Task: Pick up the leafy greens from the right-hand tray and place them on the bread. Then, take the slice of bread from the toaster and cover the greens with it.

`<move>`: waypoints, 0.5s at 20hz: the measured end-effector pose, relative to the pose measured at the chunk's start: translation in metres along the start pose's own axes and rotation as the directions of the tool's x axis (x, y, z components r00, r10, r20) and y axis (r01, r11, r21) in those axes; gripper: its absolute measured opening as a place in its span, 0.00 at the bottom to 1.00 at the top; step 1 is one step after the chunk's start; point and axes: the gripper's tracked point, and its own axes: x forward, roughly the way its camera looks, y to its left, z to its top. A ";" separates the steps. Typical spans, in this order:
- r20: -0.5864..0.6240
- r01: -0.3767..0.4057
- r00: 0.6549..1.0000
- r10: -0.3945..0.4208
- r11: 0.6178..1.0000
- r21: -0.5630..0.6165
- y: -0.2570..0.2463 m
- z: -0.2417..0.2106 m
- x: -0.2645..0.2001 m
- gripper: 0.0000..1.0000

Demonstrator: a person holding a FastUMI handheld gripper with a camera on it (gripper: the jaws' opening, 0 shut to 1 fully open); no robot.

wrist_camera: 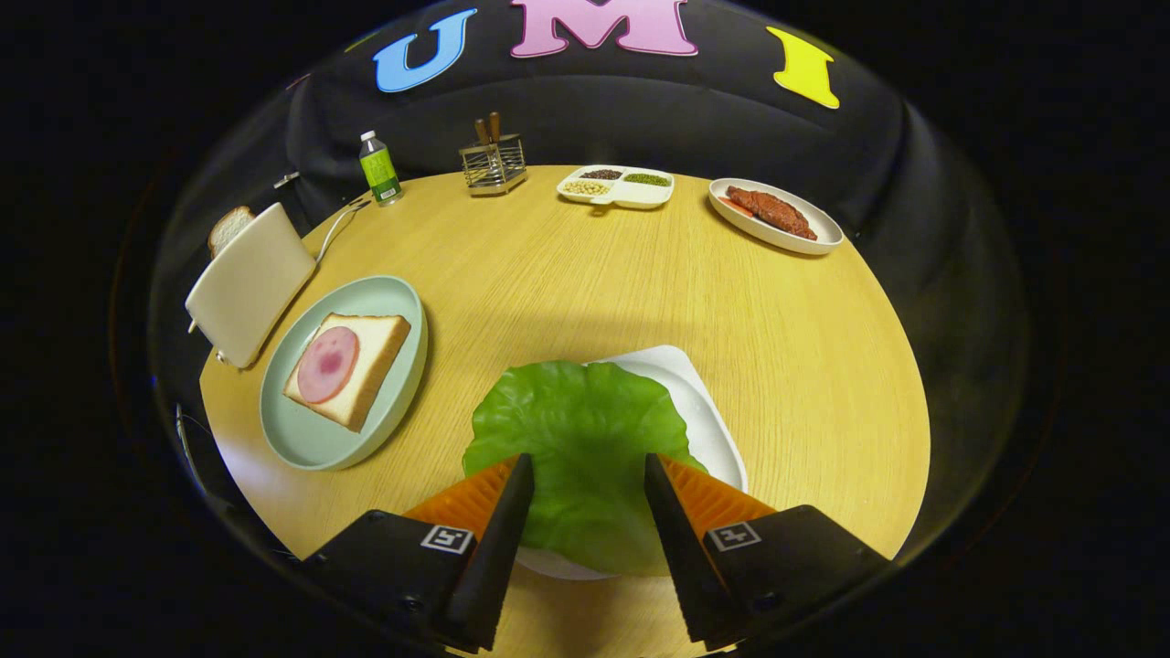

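Lettuce (580, 457) lies on the white tray (704, 411) on the bench (567, 265), under the tool (585, 480), whose fingers stand wide over the leaf; I'd drop lower, pinch the near edge, then carry it to the bread (352, 366).

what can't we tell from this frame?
- Height of tongs above lettuce: fingers wide apart, contact unclear.
- White tray: mostly hidden under the lettuce.
- Toaster bread: just its top pokes out.
- Divided dish contents: too small to identify.
- Rack utensils: only handles visible.
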 end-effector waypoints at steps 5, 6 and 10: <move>-0.021 0.004 1.000 -0.004 1.000 -0.013 -0.003 -0.003 0.002 0.70; -0.023 -0.004 1.000 0.003 1.000 -0.014 -0.002 -0.003 0.002 0.61; -0.019 0.010 1.000 -0.010 1.000 0.003 -0.013 -0.001 -0.001 0.34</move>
